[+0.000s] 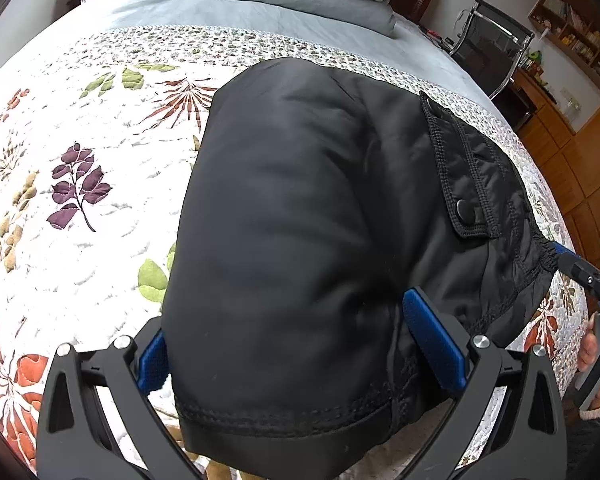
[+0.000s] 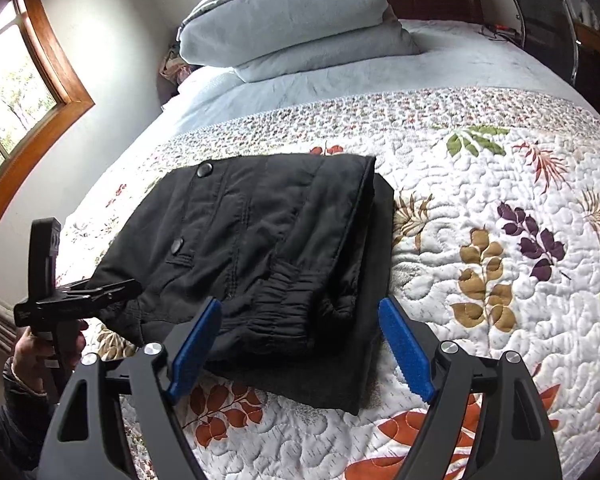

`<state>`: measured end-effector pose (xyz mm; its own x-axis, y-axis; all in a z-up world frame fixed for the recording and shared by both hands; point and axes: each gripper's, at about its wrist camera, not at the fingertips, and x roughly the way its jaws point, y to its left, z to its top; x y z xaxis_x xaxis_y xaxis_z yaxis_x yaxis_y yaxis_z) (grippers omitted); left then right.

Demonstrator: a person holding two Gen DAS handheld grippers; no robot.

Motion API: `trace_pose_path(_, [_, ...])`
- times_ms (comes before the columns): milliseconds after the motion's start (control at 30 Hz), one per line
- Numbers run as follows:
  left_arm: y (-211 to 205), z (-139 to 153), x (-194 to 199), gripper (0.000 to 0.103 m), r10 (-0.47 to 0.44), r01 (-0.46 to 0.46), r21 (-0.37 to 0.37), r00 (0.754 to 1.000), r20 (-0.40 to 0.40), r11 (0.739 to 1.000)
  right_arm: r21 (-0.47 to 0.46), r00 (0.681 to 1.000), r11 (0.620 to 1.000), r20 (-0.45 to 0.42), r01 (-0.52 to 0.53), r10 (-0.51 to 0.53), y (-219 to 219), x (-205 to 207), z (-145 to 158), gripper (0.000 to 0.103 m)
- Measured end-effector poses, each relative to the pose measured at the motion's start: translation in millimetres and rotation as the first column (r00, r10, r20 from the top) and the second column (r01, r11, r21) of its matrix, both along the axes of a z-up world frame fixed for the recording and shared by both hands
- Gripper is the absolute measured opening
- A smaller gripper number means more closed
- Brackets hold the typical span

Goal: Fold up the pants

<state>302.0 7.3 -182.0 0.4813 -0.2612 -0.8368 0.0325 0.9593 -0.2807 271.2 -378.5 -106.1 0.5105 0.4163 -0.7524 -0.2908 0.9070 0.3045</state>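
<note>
On quilted floral bedspread [image 2: 479,184]: folded black nylon pants [image 2: 260,232]; both jaws wide.

One pair of pants [image 2: 260,240], two pillows [image 2: 292,36] (stacked), one chair [image 2: 539,8].

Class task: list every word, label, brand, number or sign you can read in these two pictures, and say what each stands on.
None can be read.
Pants: two plain snaps, no label showing.
Quilt: leaf pattern only, no words.
Shelf: items too small and blurred to read.
</note>
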Motion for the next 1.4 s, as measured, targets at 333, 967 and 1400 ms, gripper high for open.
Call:
trace_pose_path(333, [1.7, 3.6, -4.7, 0.101, -0.005, 0.005, 0.023, 1.000, -0.004, 1.000, 0.032, 0.996, 0.999, -0.085, -0.018, 0.020, 14.0, 18.5, -13.8, 0.090])
trace_pose_path(967, [21.1, 25.8, -17.1, 0.100, -0.011, 0.008, 0.071, 0.999, 0.037, 0.997, -0.048, 0.992, 0.998, -0.122, -0.026, 0.020, 15.0, 28.1, -34.5, 0.051])
trace_pose_path(1400, [22.5, 44.9, -42.3, 0.100, 0.030, -0.032, 0.035, 0.997, 0.068, 0.999, 0.064, 0.990, 0.998, -0.138, 0.024, -0.015, -2.9, 18.3, -30.3, 0.060])
